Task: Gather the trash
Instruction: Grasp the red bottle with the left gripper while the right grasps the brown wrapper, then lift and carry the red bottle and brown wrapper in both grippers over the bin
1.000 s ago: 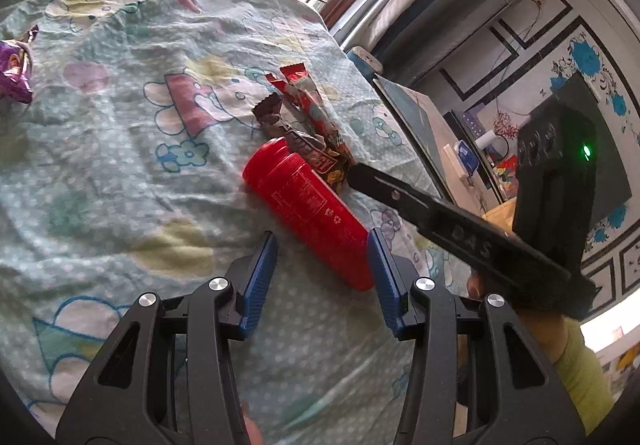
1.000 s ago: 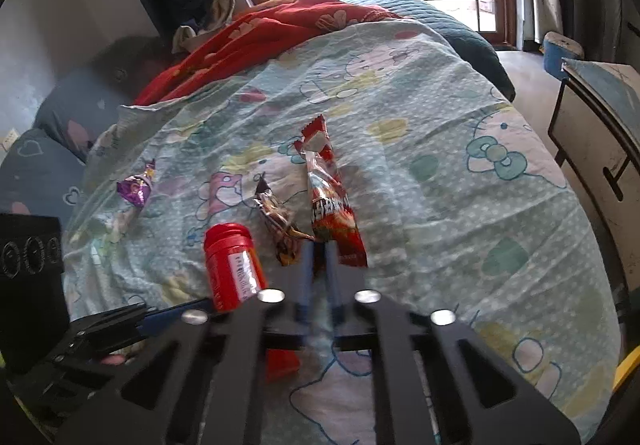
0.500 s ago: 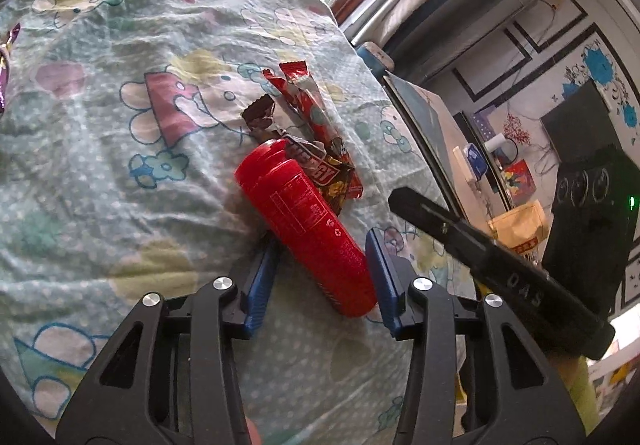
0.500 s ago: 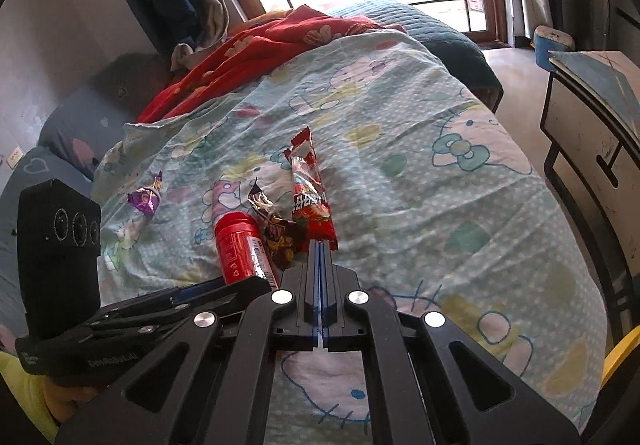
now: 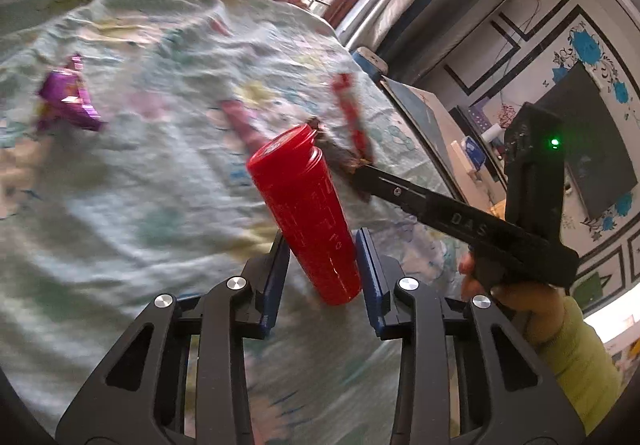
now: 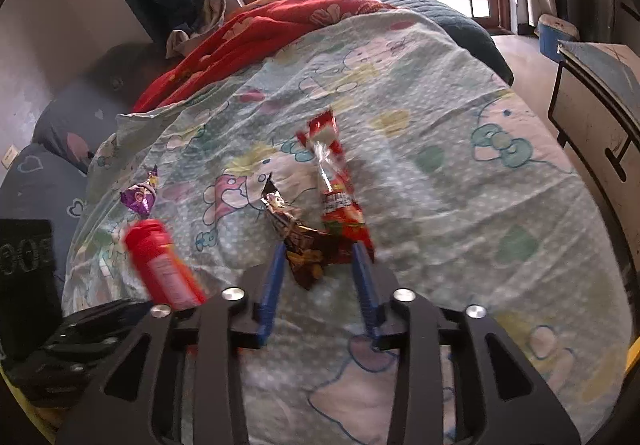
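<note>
Gripping the red canister (image 5: pixel 308 213), the left gripper (image 5: pixel 322 269) had just closed its jaws onto its lower body, tilting it off the bedspread (image 5: pixel 132 205). At one o'clock the right gripper (image 6: pixel 318 277), jaws just opened, straddled the brown wrapper (image 6: pixel 300 241); the red wrapper (image 6: pixel 338 189) lay alongside. Next, seemingly, closing on the wrapper.
</note>
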Action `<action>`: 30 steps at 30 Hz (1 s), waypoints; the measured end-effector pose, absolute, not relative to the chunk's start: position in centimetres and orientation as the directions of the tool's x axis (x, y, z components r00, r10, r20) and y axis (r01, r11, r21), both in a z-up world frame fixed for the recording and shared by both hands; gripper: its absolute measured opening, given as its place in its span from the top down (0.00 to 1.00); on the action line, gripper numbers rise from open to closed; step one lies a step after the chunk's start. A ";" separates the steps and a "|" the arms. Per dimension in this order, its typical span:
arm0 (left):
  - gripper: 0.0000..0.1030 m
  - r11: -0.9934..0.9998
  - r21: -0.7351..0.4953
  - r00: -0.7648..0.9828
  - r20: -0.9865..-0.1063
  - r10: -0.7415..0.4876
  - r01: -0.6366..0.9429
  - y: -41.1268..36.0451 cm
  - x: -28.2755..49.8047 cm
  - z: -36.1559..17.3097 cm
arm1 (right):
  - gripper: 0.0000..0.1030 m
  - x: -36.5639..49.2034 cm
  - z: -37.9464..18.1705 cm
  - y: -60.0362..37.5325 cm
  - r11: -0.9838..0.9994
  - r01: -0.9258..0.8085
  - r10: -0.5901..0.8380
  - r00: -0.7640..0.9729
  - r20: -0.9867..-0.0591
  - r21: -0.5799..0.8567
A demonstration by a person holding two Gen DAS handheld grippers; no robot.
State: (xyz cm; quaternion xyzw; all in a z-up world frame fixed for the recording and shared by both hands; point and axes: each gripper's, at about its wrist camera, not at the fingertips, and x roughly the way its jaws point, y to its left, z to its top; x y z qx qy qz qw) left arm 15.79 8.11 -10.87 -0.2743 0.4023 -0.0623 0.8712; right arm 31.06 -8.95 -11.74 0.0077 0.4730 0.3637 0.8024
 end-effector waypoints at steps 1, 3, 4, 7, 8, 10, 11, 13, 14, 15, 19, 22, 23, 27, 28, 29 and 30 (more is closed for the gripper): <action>0.74 0.847 -0.520 0.670 -0.669 -0.322 -0.112 8.4 15.3 -10.8 | 0.57 31.0 -11.8 -8.8 0.738 -0.576 0.590 0.295 -0.752 0.353; 0.75 0.850 -0.515 0.675 -0.667 -0.315 -0.112 8.7 14.6 -10.8 | 0.64 30.9 -11.9 -8.5 0.737 -0.581 0.591 0.308 -0.745 0.345; 0.75 0.850 -0.515 0.676 -0.667 -0.313 -0.113 8.8 14.5 -10.8 | 0.71 30.8 -11.9 -8.4 0.731 -0.587 0.596 0.303 -0.744 0.347; 0.75 0.854 -0.508 0.681 -0.666 -0.304 -0.116 9.1 14.0 -10.6 | 0.82 30.3 -11.9 -8.4 0.727 -0.591 0.601 0.302 -0.740 0.349; 0.75 0.857 -0.503 0.684 -0.665 -0.300 -0.114 9.0 13.9 -10.4 | 0.90 30.0 -11.8 -8.5 0.722 -0.596 0.608 0.305 -0.733 0.351; 0.75 0.862 -0.497 0.692 -0.658 -0.296 -0.104 8.8 13.7 -10.0 | 0.90 29.1 -11.4 -8.8 0.715 -0.603 0.619 0.311 -0.721 0.353; 0.76 0.863 -0.496 0.694 -0.655 -0.299 -0.097 8.7 13.6 -9.9 | 0.90 28.6 -11.1 -9.0 0.714 -0.608 0.620 0.319 -0.717 0.347; 0.76 0.867 -0.491 0.698 -0.650 -0.300 -0.084 8.3 13.6 -9.5 | 0.90 27.6 -10.5 -9.5 0.711 -0.614 0.625 0.328 -0.708 0.343; 0.76 0.872 -0.484 0.702 -0.647 -0.299 -0.074 7.9 13.5 -9.2 | 0.90 27.2 -10.2 -9.8 0.711 -0.616 0.626 0.335 -0.704 0.340; 0.76 0.875 -0.480 0.705 -0.643 -0.299 -0.066 7.6 13.4 -8.9 | 0.90 26.7 -9.9 -10.2 0.713 -0.617 0.627 0.347 -0.697 0.333; 0.76 0.886 -0.463 0.718 -0.625 -0.306 -0.025 6.2 13.3 -7.7 | 0.90 25.2 -8.5 -12.6 0.736 -0.594 0.618 0.394 -0.680 0.325; 0.76 0.897 -0.443 0.727 -0.613 -0.310 0.009 4.8 13.2 -6.7 | 0.90 24.2 -7.3 -14.6 0.754 -0.577 0.609 0.438 -0.662 0.313; 0.76 0.898 -0.439 0.729 -0.608 -0.313 0.019 4.4 13.2 -6.5 | 0.90 23.9 -6.9 -15.2 0.760 -0.572 0.606 0.451 -0.655 0.309; 0.76 0.906 -0.419 0.735 -0.596 -0.323 0.058 2.6 13.4 -5.4 | 0.90 22.6 -5.5 -18.2 0.781 -0.549 0.594 0.505 -0.626 0.298; 0.76 0.908 -0.413 0.736 -0.595 -0.324 0.066 2.2 13.5 -5.2 | 0.90 22.3 -5.2 -19.0 0.786 -0.542 0.591 0.518 -0.619 0.297; 0.76 0.911 -0.405 0.737 -0.592 -0.327 0.078 1.4 13.6 -4.9 | 0.90 21.9 -4.9 -20.1 0.794 -0.530 0.585 0.534 -0.610 0.298; 0.76 0.911 -0.402 0.736 -0.590 -0.331 0.087 0.9 13.7 -4.7 | 0.90 21.6 -4.7 -21.0 0.802 -0.518 0.577 0.546 -0.607 0.297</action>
